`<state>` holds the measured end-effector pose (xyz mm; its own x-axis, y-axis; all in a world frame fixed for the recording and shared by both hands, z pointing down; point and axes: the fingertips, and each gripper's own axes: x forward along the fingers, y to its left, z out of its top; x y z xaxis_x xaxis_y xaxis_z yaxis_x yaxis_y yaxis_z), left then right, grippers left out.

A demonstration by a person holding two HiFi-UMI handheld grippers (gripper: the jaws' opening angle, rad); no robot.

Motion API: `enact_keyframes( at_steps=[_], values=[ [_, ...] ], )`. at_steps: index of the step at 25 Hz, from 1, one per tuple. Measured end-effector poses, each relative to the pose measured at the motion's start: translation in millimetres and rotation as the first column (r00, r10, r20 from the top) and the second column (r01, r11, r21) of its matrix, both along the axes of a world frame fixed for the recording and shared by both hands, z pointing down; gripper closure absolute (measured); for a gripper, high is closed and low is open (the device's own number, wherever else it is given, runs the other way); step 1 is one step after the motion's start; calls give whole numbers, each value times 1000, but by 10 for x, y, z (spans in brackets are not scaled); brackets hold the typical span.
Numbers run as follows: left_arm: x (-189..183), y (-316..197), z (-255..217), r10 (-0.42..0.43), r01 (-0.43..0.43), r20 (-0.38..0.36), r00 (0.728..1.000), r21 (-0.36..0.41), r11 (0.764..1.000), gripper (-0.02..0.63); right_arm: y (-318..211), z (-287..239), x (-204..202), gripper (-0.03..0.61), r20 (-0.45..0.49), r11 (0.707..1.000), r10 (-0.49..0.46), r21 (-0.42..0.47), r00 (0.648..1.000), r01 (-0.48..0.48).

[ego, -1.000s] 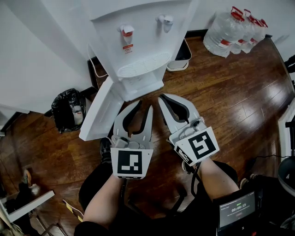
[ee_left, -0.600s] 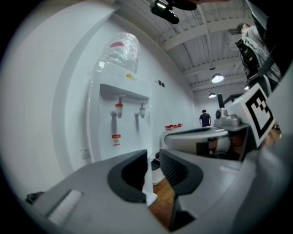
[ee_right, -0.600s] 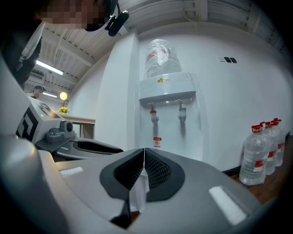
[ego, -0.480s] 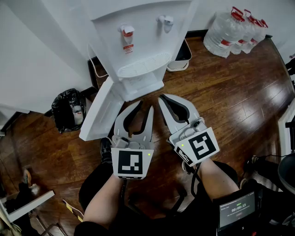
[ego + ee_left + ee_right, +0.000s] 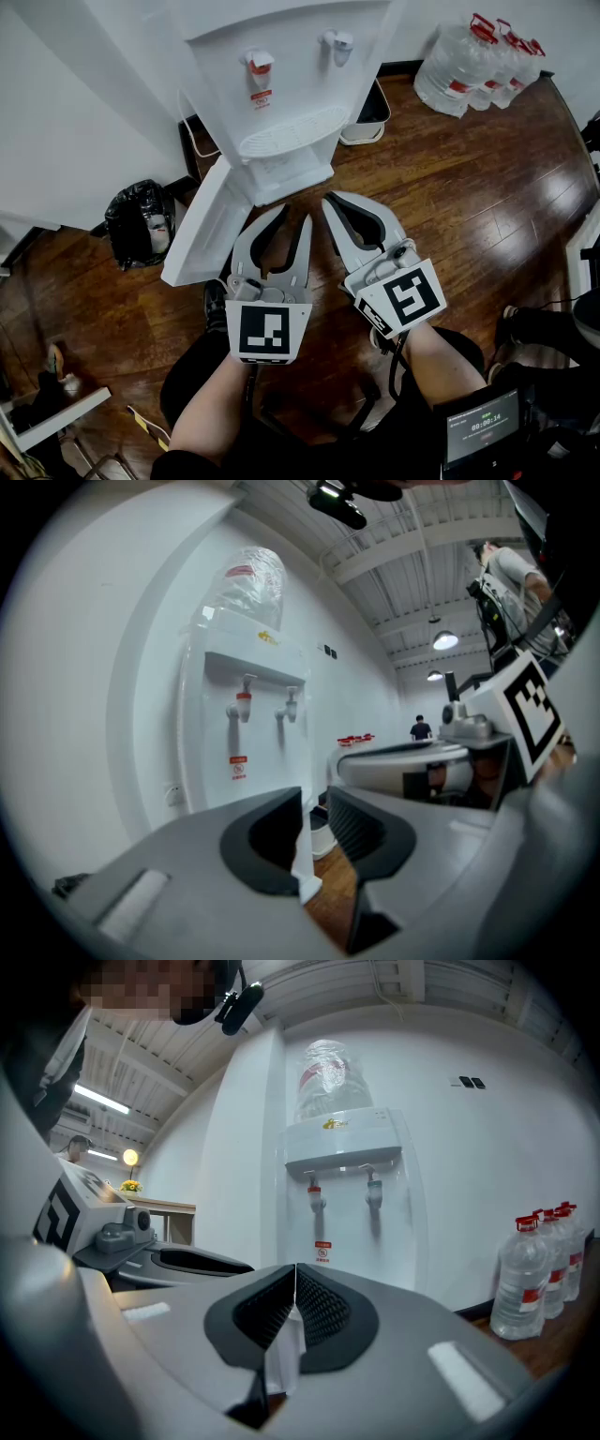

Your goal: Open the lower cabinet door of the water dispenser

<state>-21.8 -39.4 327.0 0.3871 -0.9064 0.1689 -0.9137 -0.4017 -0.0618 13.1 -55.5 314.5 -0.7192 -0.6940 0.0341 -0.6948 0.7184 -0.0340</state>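
The white water dispenser [image 5: 281,84] stands against the wall with a red tap [image 5: 256,64] and a pale tap [image 5: 336,40]. Its lower cabinet door [image 5: 202,230] hangs swung out to the left. My left gripper [image 5: 294,216] hovers just in front of the cabinet's base, right of the door, jaws a little apart and empty. My right gripper [image 5: 326,199] sits beside it, shut on nothing. The left gripper view shows the left gripper [image 5: 314,803] aimed at the dispenser [image 5: 244,733]. The right gripper [image 5: 295,1274] faces the dispenser [image 5: 347,1194] too.
A black bag [image 5: 141,220] lies on the wood floor left of the door. Several large water bottles [image 5: 478,61] stand at the back right. A small white bin [image 5: 361,122] sits right of the dispenser. A dark leg and shoe [image 5: 534,323] show at the right edge.
Both grippers have stayed still. A person's dark leg has come into view at the right edge.
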Motion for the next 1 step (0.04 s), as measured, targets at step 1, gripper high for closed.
enact_keyframes(
  at_steps=[1],
  values=[
    [1, 0, -2, 0, 0, -2, 1000, 1, 1000, 506, 1, -1, -1, 571, 0, 1000, 0, 0, 1000, 0]
  ],
)
